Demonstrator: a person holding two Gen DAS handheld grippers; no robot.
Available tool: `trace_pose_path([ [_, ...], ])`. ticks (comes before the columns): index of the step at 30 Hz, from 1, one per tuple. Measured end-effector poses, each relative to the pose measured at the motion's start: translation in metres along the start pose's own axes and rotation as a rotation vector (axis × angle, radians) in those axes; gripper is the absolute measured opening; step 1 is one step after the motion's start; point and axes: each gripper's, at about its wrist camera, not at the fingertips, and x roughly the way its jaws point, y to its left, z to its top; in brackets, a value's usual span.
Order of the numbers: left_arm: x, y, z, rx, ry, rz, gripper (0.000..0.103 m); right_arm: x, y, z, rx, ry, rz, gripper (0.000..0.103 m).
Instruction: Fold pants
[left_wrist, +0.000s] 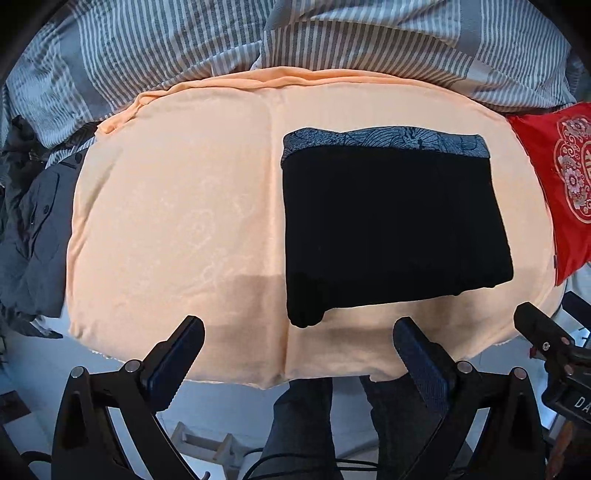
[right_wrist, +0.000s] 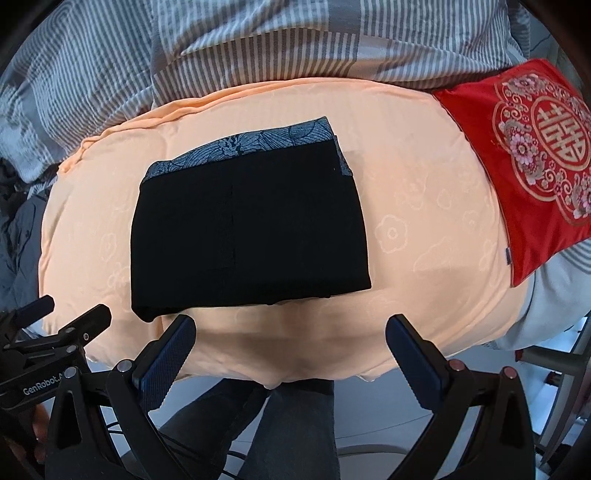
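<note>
Pants, black, folded into a compact rectangle with a grey-blue patterned waistband along the far edge; lying flat on the peach sheet, right of the sheet's centre crease in the left wrist view, near the front edge of the bed. One small lump of fabric sticks out at the near-left corner of the fold. Left claw: spread wide, holding nothing, hovering over the front edge of the sheet, just short of the pants. Right claw: spread wide, holding nothing, likewise hovering at the near edge of the fold, not touching it. Striped duvet, grey and white, bunched along the far side of the sheet. Red cushion with gold ornament, resting on the sheet's right end, apart from the pants. Dark grey garment, heaped off the left end of the sheet.
</note>
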Motion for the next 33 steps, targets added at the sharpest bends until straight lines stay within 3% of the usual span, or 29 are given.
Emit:
trace_pose_path([
  [16,-0.022,-0.009,-0.004,0.082,-0.057,-0.013,0.103,-0.021,0.005,0.001,0.005,-0.046,-0.039,0.103],
  [33,-0.033,-0.036,-0.014,-0.009,-0.041,0.043,0.103,-0.020,-0.014,0.004,-0.079,-0.025,-0.007,0.103],
])
